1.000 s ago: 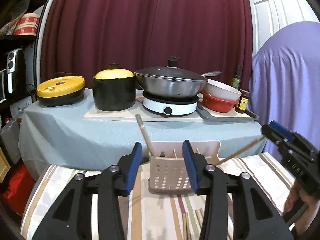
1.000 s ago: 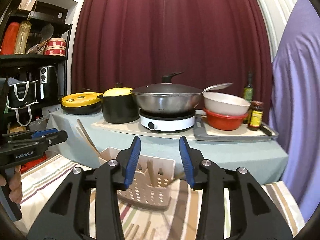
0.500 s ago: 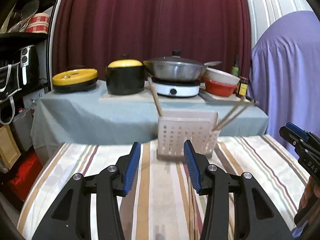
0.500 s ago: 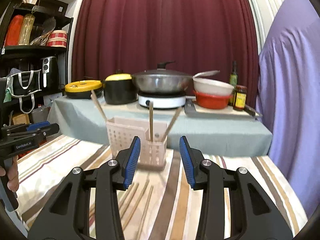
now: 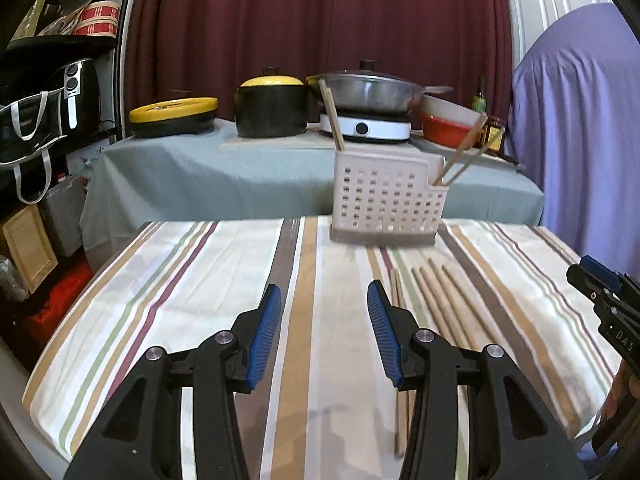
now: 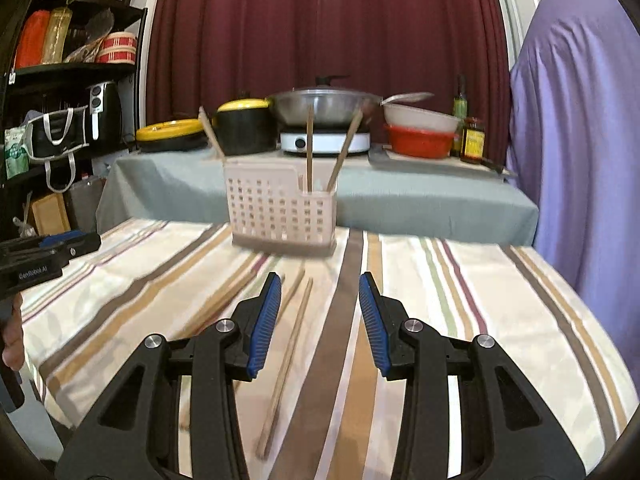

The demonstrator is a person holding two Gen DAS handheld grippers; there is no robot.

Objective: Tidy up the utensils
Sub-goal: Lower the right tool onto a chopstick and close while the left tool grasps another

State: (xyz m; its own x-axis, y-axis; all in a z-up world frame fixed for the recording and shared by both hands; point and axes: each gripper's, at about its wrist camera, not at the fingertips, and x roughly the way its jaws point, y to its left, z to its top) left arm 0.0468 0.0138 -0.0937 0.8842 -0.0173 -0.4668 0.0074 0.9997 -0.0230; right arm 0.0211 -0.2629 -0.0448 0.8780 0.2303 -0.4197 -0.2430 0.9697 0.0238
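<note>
Chopsticks (image 5: 444, 304) fanned leftward, one chopstick (image 6: 286, 356) rightward

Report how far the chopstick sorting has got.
Done: three chopsticks stand in the perforated holder. In hand: nothing; the left gripper and right gripper are both open and empty. Left: several loose chopsticks lie on the striped cloth.

Soft indoor light, motion blur, fisheye edges
</note>
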